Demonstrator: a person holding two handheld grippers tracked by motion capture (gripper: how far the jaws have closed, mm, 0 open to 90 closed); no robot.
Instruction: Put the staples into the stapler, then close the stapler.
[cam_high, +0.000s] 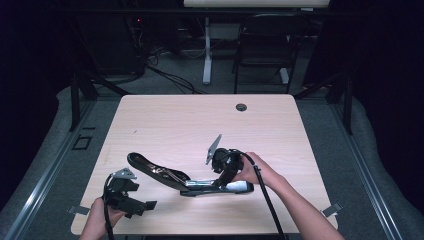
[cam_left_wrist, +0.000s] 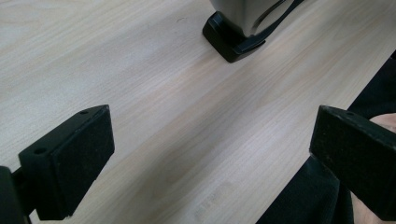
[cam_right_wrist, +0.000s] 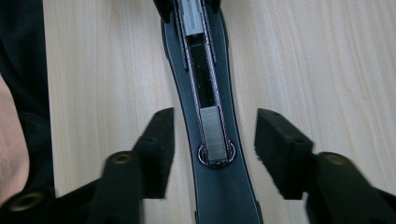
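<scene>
The right gripper (cam_right_wrist: 212, 154) straddles the stapler's (cam_high: 170, 175) flat base, jaws parted and clear of both edges; the left gripper (cam_high: 131, 198) stands wide apart over bare table (cam_high: 200, 120) at the near left; the stapler lies opened out near the table's near edge, between both.

No writing, label, brand, number or sign can be read anywhere in these views.

A pale wooden table (cam_high: 170, 120) with a round grommet hole (cam_high: 241, 107) near its far edge — beyond it, a black chair (cam_high: 265, 45) and floor cables (cam_high: 170, 75).
</scene>
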